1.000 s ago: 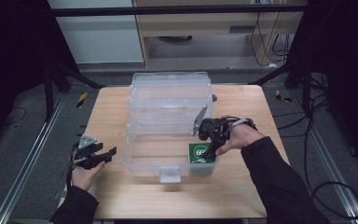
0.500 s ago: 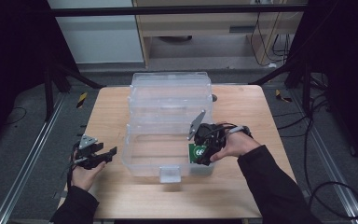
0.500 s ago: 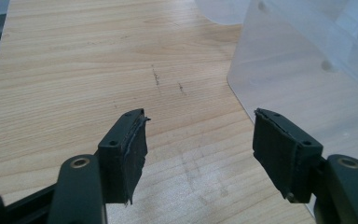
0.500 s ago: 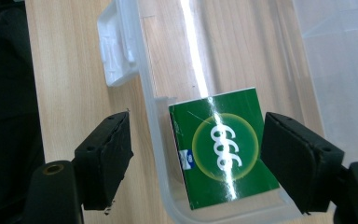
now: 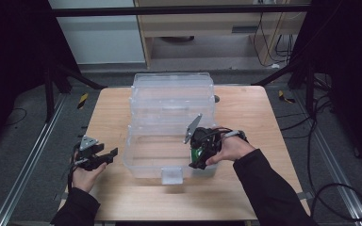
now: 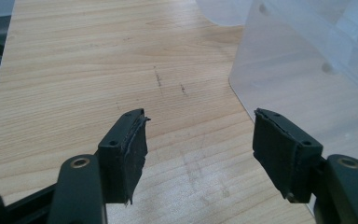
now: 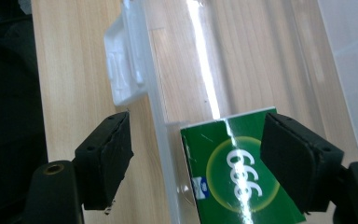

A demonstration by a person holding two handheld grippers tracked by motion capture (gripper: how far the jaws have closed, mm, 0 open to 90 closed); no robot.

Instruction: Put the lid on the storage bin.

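Green box (image 7: 240,172), white "999" in a yellow-ringed circle on its face, lies flat on the floor of the clear plastic storage bin (image 5: 143,155), in the bin's front right corner, against the front wall. In the high view the green box (image 5: 197,153) is mostly covered by the gripper above it.

Right hand-held gripper (image 7: 200,163): jaws spread wide, nothing between the pads. In the right gripper view the two jaws straddle the bin's front wall, one jaw outside over bare table, the other inside over the box. Cannot tell whether the inner pad touches the box. White latch tab (image 7: 123,70) on the bin's front wall sits just beyond the outer jaw. From above, right hand-held gripper (image 5: 198,160) tips down over the bin's front right corner, the person's right hand (image 5: 228,148) behind it, dark sleeve running to the table's near edge.

Bin stands mid-table, lid (image 5: 172,92) swung open toward the far edge. Latch tab (image 5: 171,175) at the middle of the front wall.

Left hand-held gripper (image 5: 108,155): near the table's left edge, just beside the bin's left wall, apart from it. Left gripper view: left hand-held gripper (image 6: 200,144) jaws wide, empty, bare wooden table (image 6: 98,70) between them; bin wall (image 6: 303,88) at right. Left hand (image 5: 86,175) holds it from below.
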